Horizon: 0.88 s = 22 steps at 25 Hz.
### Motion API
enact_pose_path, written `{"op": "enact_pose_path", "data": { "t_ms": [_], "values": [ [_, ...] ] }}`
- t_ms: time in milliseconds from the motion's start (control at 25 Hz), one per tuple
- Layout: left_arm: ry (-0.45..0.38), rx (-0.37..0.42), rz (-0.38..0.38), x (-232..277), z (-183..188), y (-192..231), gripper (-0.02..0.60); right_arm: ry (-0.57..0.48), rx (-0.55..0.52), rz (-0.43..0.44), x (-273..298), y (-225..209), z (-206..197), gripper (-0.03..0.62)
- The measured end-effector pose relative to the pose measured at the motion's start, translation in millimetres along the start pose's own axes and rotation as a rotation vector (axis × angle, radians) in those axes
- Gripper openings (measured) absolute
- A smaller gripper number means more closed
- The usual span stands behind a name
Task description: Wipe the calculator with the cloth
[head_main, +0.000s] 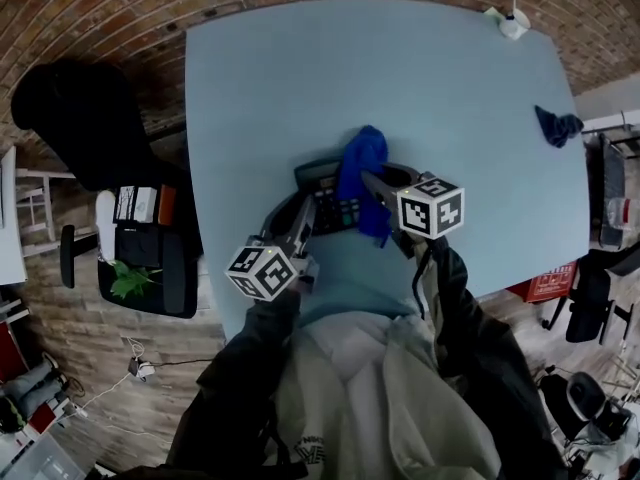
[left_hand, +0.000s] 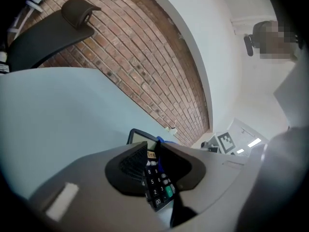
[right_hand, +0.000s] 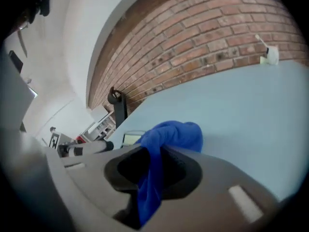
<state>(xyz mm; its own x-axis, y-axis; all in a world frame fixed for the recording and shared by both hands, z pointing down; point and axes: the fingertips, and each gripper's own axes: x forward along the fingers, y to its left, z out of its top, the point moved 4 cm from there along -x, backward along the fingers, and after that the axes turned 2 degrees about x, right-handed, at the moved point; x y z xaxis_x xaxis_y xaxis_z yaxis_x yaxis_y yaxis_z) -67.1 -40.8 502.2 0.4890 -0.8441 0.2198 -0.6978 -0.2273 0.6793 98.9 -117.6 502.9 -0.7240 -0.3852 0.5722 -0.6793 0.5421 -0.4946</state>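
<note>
A black calculator [head_main: 328, 200] with a grey display lies near the front edge of the pale blue table [head_main: 300, 78]. My left gripper [head_main: 312, 204] is shut on its near left edge; in the left gripper view the calculator [left_hand: 155, 180] sits edge-on between the jaws, keys showing. A bright blue cloth [head_main: 362, 173] is bunched over the calculator's right half, and my right gripper [head_main: 372, 190] is shut on it. In the right gripper view the cloth [right_hand: 159, 153] hangs through the jaws and the calculator's display [right_hand: 131, 138] peeks out to its left.
A second dark blue cloth [head_main: 556, 125] lies at the table's right edge. A small white object [head_main: 513, 21] stands at the far right corner. A black office chair [head_main: 80, 118] is left of the table, with a brick wall [head_main: 90, 8] behind.
</note>
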Motion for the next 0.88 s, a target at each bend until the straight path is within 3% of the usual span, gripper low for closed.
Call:
{"op": "enact_pose_path", "data": {
  "t_ms": [320, 400, 520, 600, 680, 800, 880],
  "values": [
    [-0.017, -0.032, 0.014, -1, 4, 6, 0.055, 0.279, -0.111, 0.023, -31, 55, -96, 0.074],
    [-0.018, -0.031, 0.013, -1, 3, 6, 0.052, 0.275, -0.136, 0.004, -39, 55, -98, 0.074],
    [-0.013, -0.02, 0.007, 0, 1, 4, 0.052, 0.136, -0.202, -0.086, -43, 44, -52, 0.074],
    [-0.017, -0.016, 0.003, -1, 1, 4, 0.052, 0.064, -0.322, -0.137, -28, 46, -12, 0.074],
    [-0.024, -0.014, 0.01, -3, 2, 6, 0.05, 0.063, -0.493, -0.162, 2, 59, 16, 0.074],
    [-0.059, -0.043, 0.036, -8, 2, 10, 0.0, 0.195, -0.743, -0.135, 49, 87, 14, 0.074],
    [-0.096, -0.09, 0.05, -10, 4, 13, 0.001, 0.267, -0.828, -0.087, 63, 105, -5, 0.074]
  ]
}}
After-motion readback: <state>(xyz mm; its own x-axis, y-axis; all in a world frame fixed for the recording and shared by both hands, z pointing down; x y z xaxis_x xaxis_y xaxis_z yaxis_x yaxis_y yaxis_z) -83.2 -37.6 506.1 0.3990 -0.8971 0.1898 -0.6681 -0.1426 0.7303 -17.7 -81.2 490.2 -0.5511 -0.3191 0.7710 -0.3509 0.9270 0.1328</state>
